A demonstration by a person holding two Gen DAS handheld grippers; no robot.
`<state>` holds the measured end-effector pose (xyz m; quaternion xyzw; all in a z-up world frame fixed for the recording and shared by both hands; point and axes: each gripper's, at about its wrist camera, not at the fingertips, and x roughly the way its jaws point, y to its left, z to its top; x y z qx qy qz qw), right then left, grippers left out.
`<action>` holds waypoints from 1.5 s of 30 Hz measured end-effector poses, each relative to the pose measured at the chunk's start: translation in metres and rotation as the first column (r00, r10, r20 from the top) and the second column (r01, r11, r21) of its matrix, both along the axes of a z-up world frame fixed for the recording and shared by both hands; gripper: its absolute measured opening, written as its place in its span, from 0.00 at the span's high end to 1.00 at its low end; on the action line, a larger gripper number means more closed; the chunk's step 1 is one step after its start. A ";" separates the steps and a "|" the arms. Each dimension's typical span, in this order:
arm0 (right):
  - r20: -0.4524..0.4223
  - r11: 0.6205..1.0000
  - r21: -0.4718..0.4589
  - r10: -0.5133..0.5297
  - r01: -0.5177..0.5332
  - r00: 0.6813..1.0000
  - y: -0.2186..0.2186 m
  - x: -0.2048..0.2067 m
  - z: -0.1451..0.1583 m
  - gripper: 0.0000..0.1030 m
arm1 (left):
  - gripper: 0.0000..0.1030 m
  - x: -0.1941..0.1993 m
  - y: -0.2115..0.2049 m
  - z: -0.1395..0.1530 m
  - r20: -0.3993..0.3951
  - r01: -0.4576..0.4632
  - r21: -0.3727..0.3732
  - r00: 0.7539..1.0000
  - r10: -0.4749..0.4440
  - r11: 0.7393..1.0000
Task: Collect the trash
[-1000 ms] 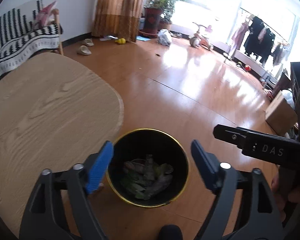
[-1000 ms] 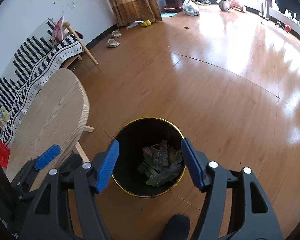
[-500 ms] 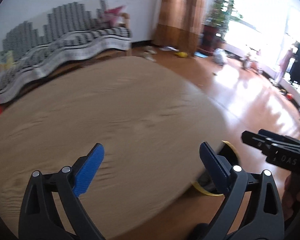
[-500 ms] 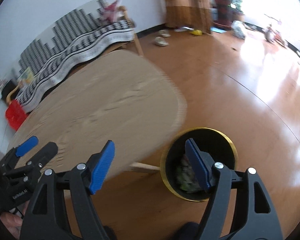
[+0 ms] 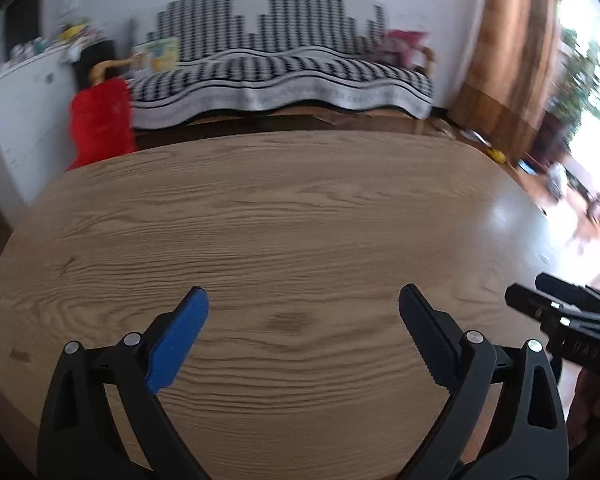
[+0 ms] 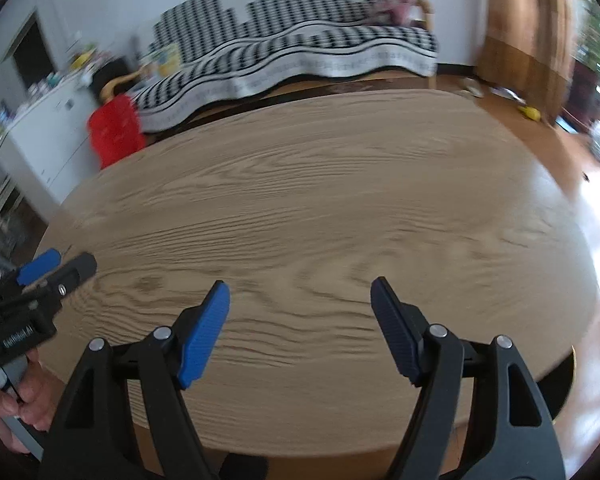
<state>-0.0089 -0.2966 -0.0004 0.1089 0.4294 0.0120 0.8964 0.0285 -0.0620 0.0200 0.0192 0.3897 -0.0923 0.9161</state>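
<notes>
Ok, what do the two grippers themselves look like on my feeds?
Both look alike. The left gripper and right gripper have black plastic frames with triangular cut-outs, silver rivets, and blue ribbed pads on the fingers. Each shows white lettering in the other's view, too blurred to read. No cables or sleeves visible.

Our left gripper (image 5: 303, 334) and right gripper (image 6: 300, 326) share black triangular-cutout frames, silver rivets and ribbed blue pads (image 6: 202, 338); bare skin shows at lower left of the right view.

Light oak-grain surface (image 5: 300, 220); blue pads (image 5: 178, 344) on black hand-held grippers; black-and-white patterned sofa cover (image 5: 280, 76); red bag (image 5: 100, 120); brown curtain (image 5: 512, 40).
</notes>
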 end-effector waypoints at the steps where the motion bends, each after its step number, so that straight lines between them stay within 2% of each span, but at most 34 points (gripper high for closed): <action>1: -0.001 1.000 -0.002 0.023 -0.023 1.000 0.014 0.009 -0.001 0.31 | 0.09 0.000 0.011 -0.001 0.000 -0.020 -0.002 1.000 0.020 1.000; 3: -0.003 0.999 -0.004 0.048 -0.048 0.999 0.029 0.019 -0.004 0.31 | 0.09 0.004 0.032 -0.005 -0.008 -0.055 -0.001 0.998 0.055 0.998; 8: -0.020 0.996 -0.020 0.081 -0.081 0.997 0.058 0.042 -0.014 0.30 | 0.09 0.014 0.054 -0.008 -0.003 -0.096 0.006 0.995 0.096 0.995; 15: -0.033 0.996 -0.034 0.083 -0.084 0.996 0.076 0.054 -0.023 0.29 | 0.09 0.019 0.059 -0.010 0.000 -0.088 0.018 0.996 0.088 0.996; 45: -0.027 0.996 -0.044 0.076 -0.077 0.997 0.071 0.046 -0.022 0.27 | 0.09 0.015 0.059 -0.009 0.004 -0.082 0.024 0.997 0.082 0.996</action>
